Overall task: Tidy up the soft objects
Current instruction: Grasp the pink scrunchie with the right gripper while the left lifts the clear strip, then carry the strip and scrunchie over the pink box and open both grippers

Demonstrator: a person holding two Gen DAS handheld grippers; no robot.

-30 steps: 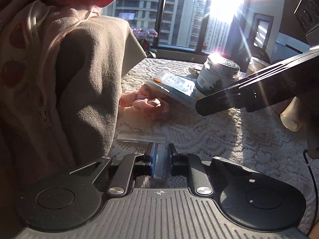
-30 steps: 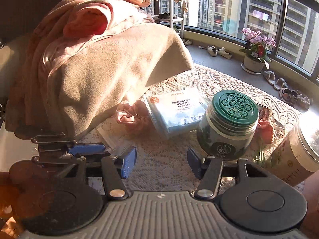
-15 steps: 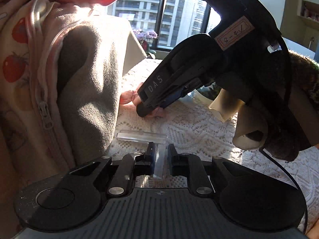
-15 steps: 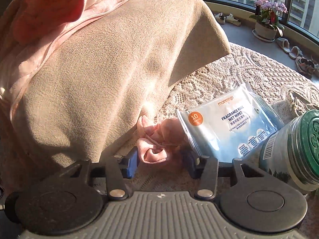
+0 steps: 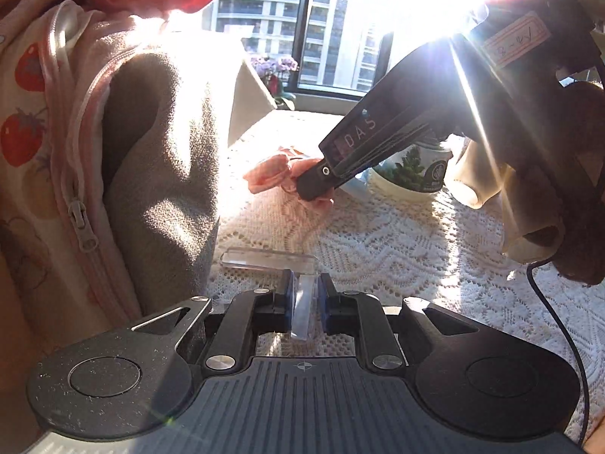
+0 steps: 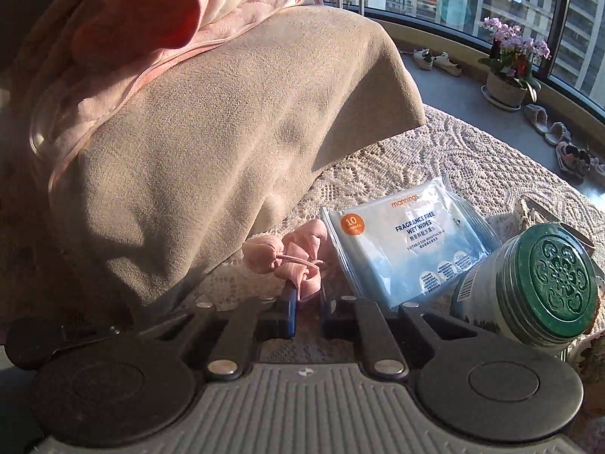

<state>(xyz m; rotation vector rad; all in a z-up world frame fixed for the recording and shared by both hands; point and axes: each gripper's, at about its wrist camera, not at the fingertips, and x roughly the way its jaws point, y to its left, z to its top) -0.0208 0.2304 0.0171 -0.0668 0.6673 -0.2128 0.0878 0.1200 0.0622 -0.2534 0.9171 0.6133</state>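
A small pink fabric hair tie (image 6: 291, 257) lies on the lace tablecloth beside a pack of wet wipes (image 6: 404, 246). My right gripper (image 6: 306, 302) is shut on the near end of the pink hair tie; in the left wrist view its tip (image 5: 315, 185) rests on the pink fabric (image 5: 276, 174). My left gripper (image 5: 303, 299) is shut on a thin clear plastic piece (image 5: 302, 302) that lies low over the cloth. A big pile of beige and pink strawberry-print clothing (image 5: 113, 151) fills the left side, and it also shows in the right wrist view (image 6: 208, 132).
A green-lidded jar (image 6: 537, 287) stands right of the wipes. The lace tablecloth (image 5: 397, 238) covers the table. A flower pot (image 6: 506, 87) and shoes lie on the floor by the window. Strong sun glare washes out the upper left wrist view.
My right gripper moved forward to the pink hair tie and shut on it. My left gripper has stayed shut on the clear plastic piece.
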